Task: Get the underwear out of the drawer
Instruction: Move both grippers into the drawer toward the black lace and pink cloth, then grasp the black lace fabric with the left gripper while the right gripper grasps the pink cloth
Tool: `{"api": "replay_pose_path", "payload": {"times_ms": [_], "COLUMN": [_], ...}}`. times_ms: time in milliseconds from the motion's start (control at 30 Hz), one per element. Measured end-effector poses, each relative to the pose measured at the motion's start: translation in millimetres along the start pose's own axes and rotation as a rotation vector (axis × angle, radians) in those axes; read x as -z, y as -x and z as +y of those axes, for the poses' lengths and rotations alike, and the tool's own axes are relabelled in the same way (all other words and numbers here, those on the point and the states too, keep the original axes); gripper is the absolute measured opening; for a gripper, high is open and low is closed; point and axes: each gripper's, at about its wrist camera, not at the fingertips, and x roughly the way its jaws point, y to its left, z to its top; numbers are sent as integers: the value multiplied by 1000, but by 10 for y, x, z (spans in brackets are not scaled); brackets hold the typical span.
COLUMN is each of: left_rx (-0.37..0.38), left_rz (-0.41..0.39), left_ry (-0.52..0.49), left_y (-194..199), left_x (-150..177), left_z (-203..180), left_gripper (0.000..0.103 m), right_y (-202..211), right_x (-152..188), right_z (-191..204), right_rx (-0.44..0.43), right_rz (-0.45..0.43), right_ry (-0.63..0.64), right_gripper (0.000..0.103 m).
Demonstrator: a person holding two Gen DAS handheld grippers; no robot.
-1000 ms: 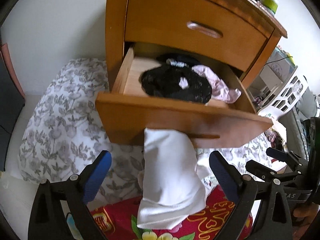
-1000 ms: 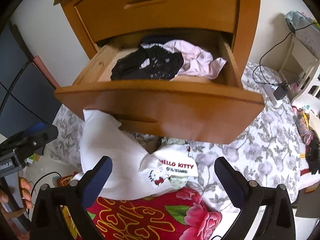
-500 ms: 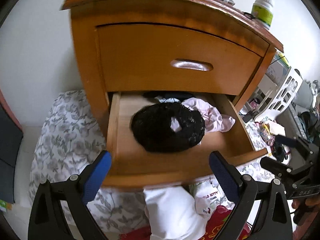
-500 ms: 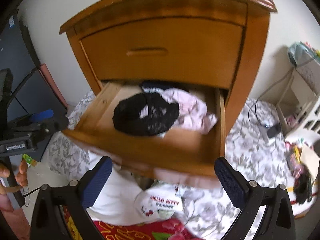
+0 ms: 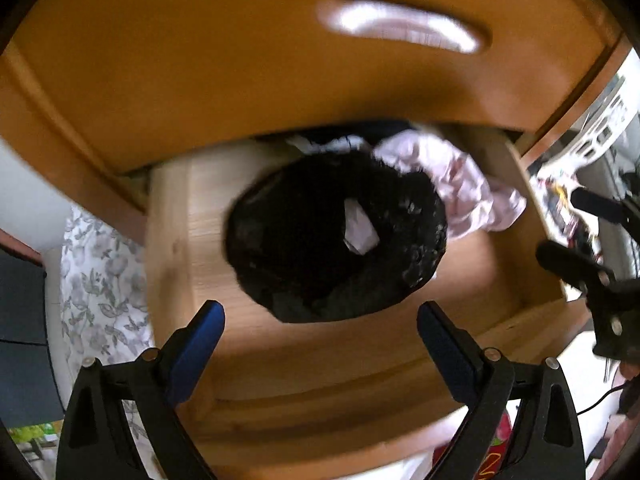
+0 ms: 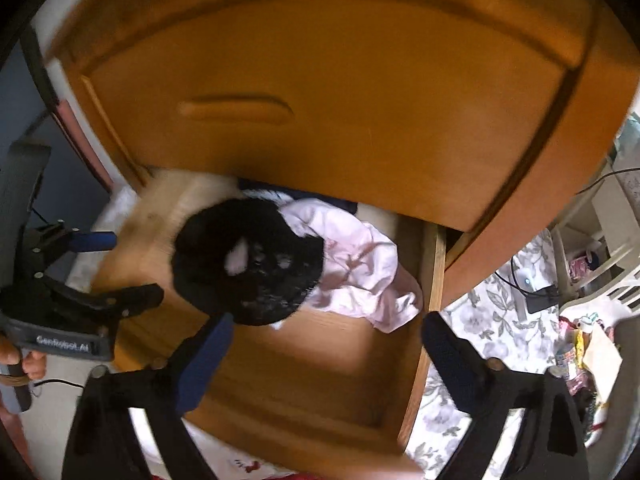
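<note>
Holding spread, empty: left gripper (image 5: 318,330), right gripper (image 6: 326,342), narrowing | drawer (image 5: 532,216): one black underwear (image 5: 320,236), one pink garment (image 5: 456,184)

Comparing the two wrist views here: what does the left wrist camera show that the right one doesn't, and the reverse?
Left wrist only: the right claw at the drawer's right edge, open and empty.

Right wrist only: the left claw at the drawer's left side, open, and the hand gripping it.

Both: the open drawer with black lace underwear and a pink garment, under the closed upper drawer.
</note>
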Motion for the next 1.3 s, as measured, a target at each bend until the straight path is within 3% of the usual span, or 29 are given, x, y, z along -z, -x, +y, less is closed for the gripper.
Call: {"api": "replay_pose_path", "payload": {"times_ms": [133,267,367,700,933,1033,1233,1300], "left_rx": [-4,-21,-40,-35,64,100,191,208], "left_rz": [64,105,131,212,188,165,98,60], "left_ry": [-31,-82,-147,-226,-212,-167,-81,-49], "left_y": [-249,-415,-520,-807,-775,-736,-548,-449], "left_x": [-107,-184,-226,-272,-248,-209,-109,-61], "left_z": [-87,-213,-356,-565,-501,-355,-36,72], "left_gripper": [88,87,87,59,31,15,9,9], "right_y": [-296,-507,-580,-683,-732,-776,-954,-999], "right_x": [-54,-96,-110,-140,-197,-212,-243,-261], "right_z": [-106,-167,-189,-212,-239,-240,-204,-177], "right_rx": [-1,-10,-7,-27,-23,-16,1,8], "right_rz": [72,124,140,155,162,173,210,218], "right_ry": [-20,-19,-10,-4,1,15,33,48], "right_gripper": [79,71,69,69,69,69,69,65]}}
